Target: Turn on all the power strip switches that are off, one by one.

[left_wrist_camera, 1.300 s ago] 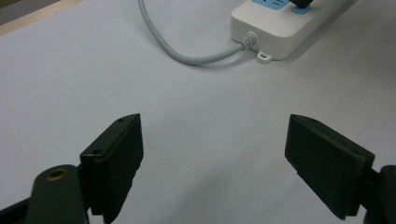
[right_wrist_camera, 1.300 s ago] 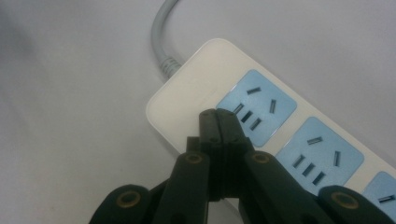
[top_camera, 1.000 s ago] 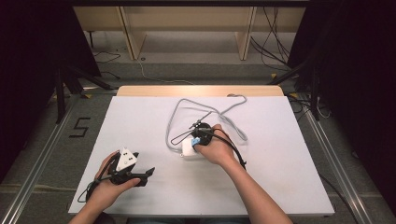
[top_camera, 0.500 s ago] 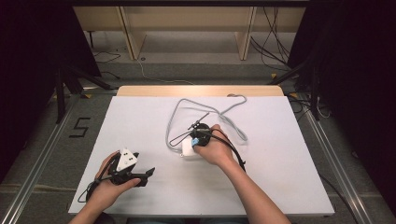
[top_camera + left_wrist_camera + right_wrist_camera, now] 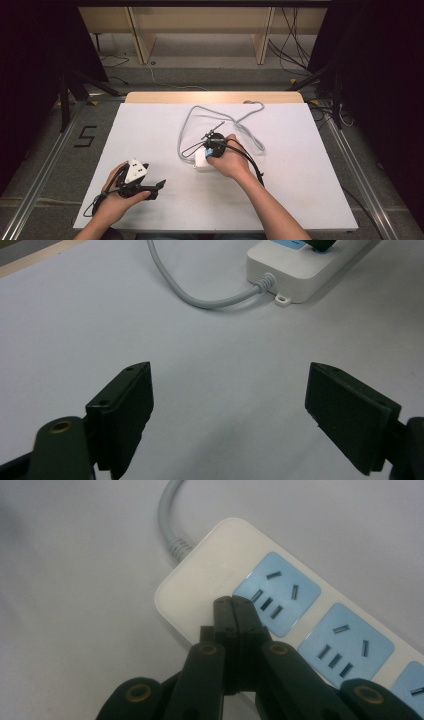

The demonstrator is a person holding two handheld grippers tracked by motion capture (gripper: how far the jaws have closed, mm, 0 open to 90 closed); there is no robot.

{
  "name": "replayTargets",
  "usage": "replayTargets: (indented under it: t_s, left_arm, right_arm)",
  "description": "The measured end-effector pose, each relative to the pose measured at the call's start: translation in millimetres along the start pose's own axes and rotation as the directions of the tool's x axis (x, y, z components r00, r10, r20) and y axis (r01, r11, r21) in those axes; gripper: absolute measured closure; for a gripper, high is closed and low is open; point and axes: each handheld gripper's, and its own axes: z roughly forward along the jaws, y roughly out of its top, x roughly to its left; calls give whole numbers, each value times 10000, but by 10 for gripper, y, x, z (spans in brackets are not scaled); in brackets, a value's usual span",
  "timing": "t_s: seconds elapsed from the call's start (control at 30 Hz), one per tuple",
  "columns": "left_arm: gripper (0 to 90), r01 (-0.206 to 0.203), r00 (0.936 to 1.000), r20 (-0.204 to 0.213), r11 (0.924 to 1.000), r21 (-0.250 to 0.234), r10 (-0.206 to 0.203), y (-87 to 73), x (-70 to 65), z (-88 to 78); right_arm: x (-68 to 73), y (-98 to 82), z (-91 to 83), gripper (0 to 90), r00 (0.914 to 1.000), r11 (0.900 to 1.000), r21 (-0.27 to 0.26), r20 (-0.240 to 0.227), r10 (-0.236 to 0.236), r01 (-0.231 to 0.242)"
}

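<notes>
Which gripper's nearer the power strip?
Right. The right gripper, shut, has its tips over the power strip; the left gripper, open, sits apart from it on the table.

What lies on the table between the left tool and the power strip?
Nothing: in the left gripper view, bare white table runs from the open left tool to the power strip. Its grey cable curves off to one side.

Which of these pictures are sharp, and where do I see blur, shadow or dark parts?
High view: the white table is evenly lit, the surroundings very dark. Left gripper view: soft focus, with the power strip a little blurred. Right gripper view: the right gripper is fairly sharp, the power strip's edges are soft, and a shadow darkens the upper left corner.
</notes>
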Motion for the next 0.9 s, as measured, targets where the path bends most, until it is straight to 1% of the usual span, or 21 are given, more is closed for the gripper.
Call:
replayTargets:
  t_s: [0.07, 0.27, 0.3, 0.33, 0.37, 0.4, 0.5, 0.6, 0.7, 0.77, 0.9]
  left_arm:
    - [190, 3, 10000, 3, 10000, -5, -3, -1, 1, 0]
    - [190, 0, 10000, 9, 10000, -4, 0, -2, 6, -2]
    - [190, -6, 10000, 10, 10000, -1, 6, -2, 6, -1]
    - [190, 6, 10000, 28, 10000, -3, -6, -1, 5, 2]
    - [190, 6, 10000, 26, 10000, 5, -6, -1, 5, 3]
    - [190, 8, 10000, 30, 10000, 6, -8, -1, 4, 5]
    - [190, 28, 10000, 36, 10000, 17, -28, -1, 3, 9]
    - [190, 30, 10000, 30, 10000, 7, -30, -1, 2, 8]
    - [190, 20, 10000, 26, 10000, 25, -20, -1, 4, 6]
    - [190, 20, 10000, 27, 10000, 30, -20, -2, 5, 7]
    - [190, 38, 10000, 24, 10000, 23, -38, -3, 6, 8]
  right_arm:
    - [1, 4, 13, 900, 9999, 9999, -77, -111, 73, -74]
    - [-6, 7, -4, 900, 9998, 9998, -150, -96, 149, -151]
    - [-13, 7, -13, 900, 9999, 9998, -193, 89, 79, -77]
    - [-39, 4, -38, 900, 9998, 9989, -404, -26, 217, -218]
    - [-39, 4, -38, 900, 9998, 9989, -404, -26, 217, -218]
    - [-66, 6, -65, 900, 9998, 9983, -534, -1, 212, -212]
    - [-79, 5, -86, 900, 9997, 9985, -490, -14, 242, -242]
    - [-96, -11, -109, 900, 9997, 9989, -399, 71, 252, -249]
    - [-94, -17, -122, 900, 9996, 9986, -488, 128, 233, -226]
    - [-93, -28, -138, 900, 9998, 9988, -473, 157, 120, -112]
    - [-111, -36, -165, 900, 9997, 9988, -471, 167, 150, -142]
